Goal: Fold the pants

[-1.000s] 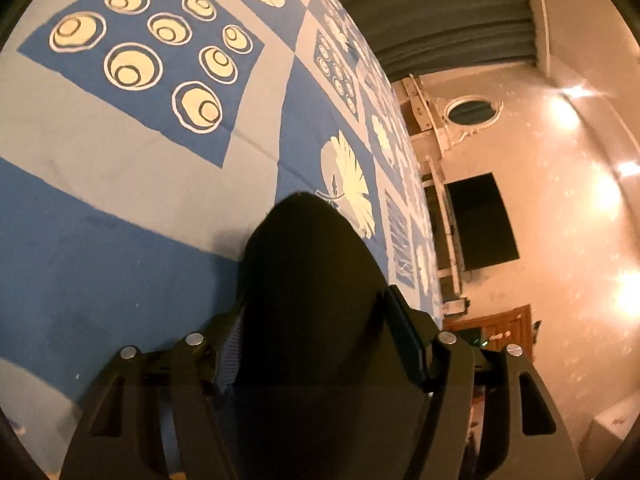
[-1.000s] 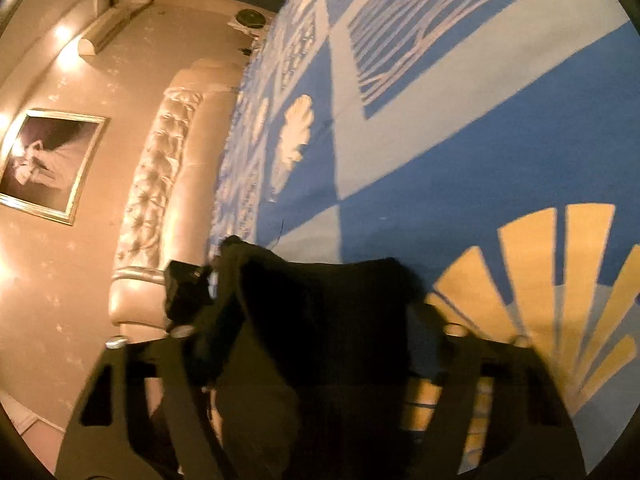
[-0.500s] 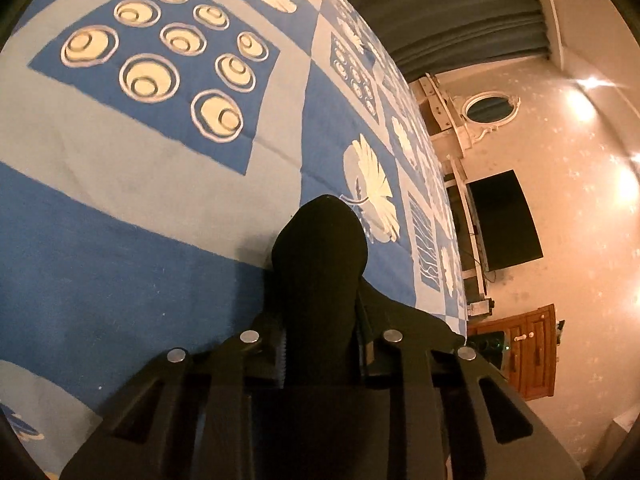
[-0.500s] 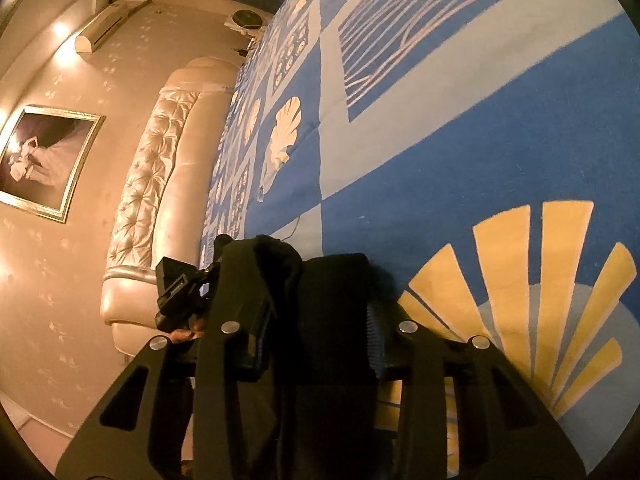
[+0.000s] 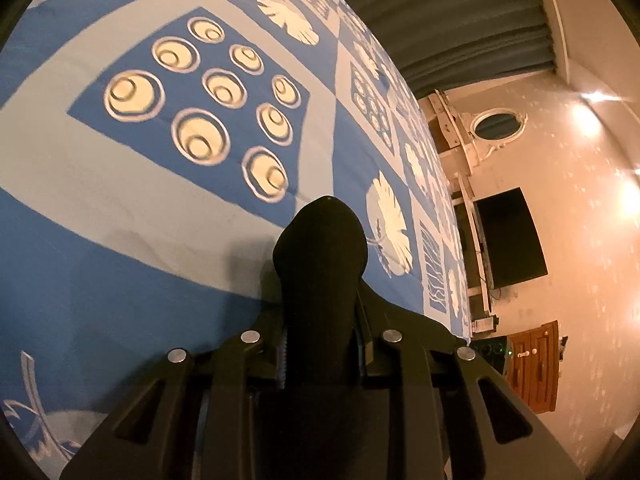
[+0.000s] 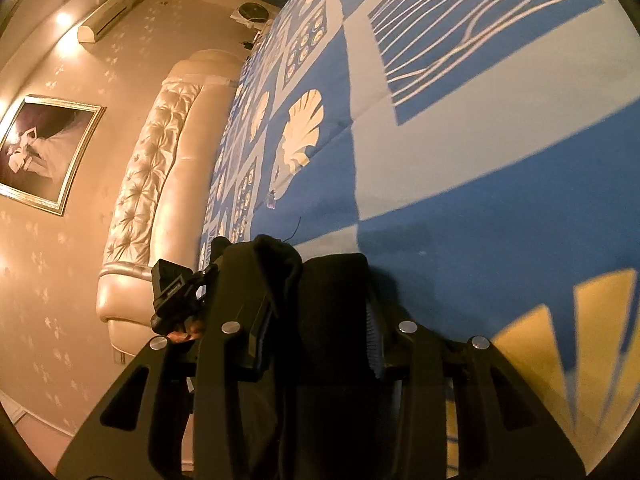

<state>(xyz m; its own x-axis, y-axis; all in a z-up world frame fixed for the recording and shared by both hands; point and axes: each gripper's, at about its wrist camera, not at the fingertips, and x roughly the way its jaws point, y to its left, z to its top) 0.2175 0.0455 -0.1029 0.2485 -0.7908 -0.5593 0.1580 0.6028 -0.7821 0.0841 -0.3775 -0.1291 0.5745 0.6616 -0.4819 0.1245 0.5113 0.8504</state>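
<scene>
My left gripper [image 5: 320,344] is clamped on a bunched fold of the black pants [image 5: 320,264]; a second ago its jaws stood wide around the cloth, and they have since drawn in tight, squeezing the fabric into a narrow hump that sticks out past the fingertips. My right gripper [image 6: 316,344] has done the same: jaws pulled in from a looser stance, now pinching a thicker wad of the same pants, which spills over the left finger. Reading this as both grasps made, so the garment should be ready to lift or carry for the first fold, though that is my judgement only. Relative to the blue patterned bedspread [image 5: 120,260], the pants sit at its near edge, right under both grippers, with the spread running away beyond them; the circle-print panel [image 5: 200,120] has slid a little in the left view, so the hand has shifted across the spread. Beyond the spread's far side: a padded headboard [image 6: 152,184], a framed picture [image 6: 44,152], a dark screen [image 5: 508,240]. Hidden: nearly all of the pants lie below the gripper bodies, so I cannot tell which part I hold, waistband or hem, nor how the legs lie. A dark device beside the spread's edge in the right view may be my other gripper; too murky to say.
</scene>
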